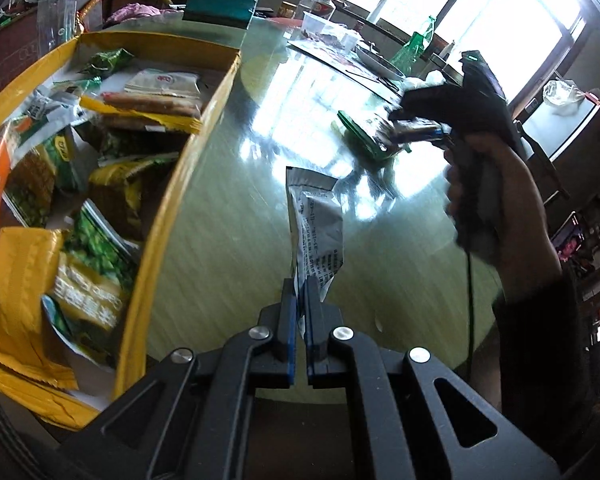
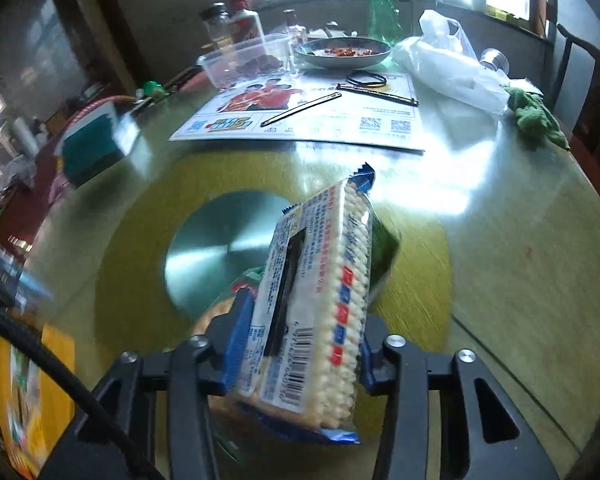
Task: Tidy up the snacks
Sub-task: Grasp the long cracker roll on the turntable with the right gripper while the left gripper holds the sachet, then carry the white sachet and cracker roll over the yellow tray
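Setting: a round glass-topped table (image 2: 500, 240) under bright windows, cluttered at the far side with a dish, a clear tub, bottles and a printed sheet (image 2: 300, 120).

Item 1: cracker pack (image 2: 316, 312), clear wrapper with blue crimped ends. Your right gripper (image 2: 296, 344) has its jaws clamped across the pack's two broad faces, and the pack is lifted off the glass. Expect it to be light and fairly stiff as a block, but the crackers inside are brittle and the film is slick; squeeze only as hard as you need, and keep your hold on the flat faces near the middle.

Item 2: grey-white sachet (image 1: 316, 216). Your left gripper (image 1: 302, 308) has its jaws nearly together, pinching the sachet's lower edge, and the rest stands up limp above the glass. Very light and floppy; it will swing.

Destination, likely: yellow box (image 1: 172, 208) at your left, already holding many packets.

Loose: a green packet (image 1: 360, 136) on the glass.
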`<state>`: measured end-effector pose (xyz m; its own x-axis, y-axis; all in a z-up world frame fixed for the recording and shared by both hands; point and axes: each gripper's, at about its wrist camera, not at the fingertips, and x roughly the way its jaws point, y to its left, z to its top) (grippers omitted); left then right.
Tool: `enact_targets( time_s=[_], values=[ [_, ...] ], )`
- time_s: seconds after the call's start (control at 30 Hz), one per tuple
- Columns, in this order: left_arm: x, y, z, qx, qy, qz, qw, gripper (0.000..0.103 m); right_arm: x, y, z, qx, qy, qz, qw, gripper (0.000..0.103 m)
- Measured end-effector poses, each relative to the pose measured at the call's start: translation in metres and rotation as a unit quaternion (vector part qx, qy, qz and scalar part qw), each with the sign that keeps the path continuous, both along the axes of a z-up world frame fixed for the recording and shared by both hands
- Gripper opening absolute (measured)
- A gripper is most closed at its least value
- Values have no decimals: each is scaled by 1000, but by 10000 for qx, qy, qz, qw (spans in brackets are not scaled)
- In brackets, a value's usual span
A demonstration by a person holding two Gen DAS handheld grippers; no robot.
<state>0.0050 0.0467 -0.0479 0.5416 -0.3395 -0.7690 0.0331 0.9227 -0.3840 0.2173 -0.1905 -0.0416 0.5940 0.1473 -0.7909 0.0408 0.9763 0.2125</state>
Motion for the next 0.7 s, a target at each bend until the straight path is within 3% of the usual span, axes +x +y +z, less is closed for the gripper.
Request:
enact_targets(
  time_s=[0.1,0.27,0.47,0.7],
  values=[
    [-2,-5,-2,45,53,-4,10000,4,-40,-4,7,-25,-227,195,9996,18],
    [-5,-14,-1,161,91,-45,9998,4,-88,-3,14,-108,-531,362,9979,18],
    [-4,-22,0,173,160,-167,9996,4,-120,-10,16,312,-624,505,9963,18],
    [-16,-24,2,-127,223,-305,9992,4,-163,-16,4,746,-698,713,9922,18]
  ],
)
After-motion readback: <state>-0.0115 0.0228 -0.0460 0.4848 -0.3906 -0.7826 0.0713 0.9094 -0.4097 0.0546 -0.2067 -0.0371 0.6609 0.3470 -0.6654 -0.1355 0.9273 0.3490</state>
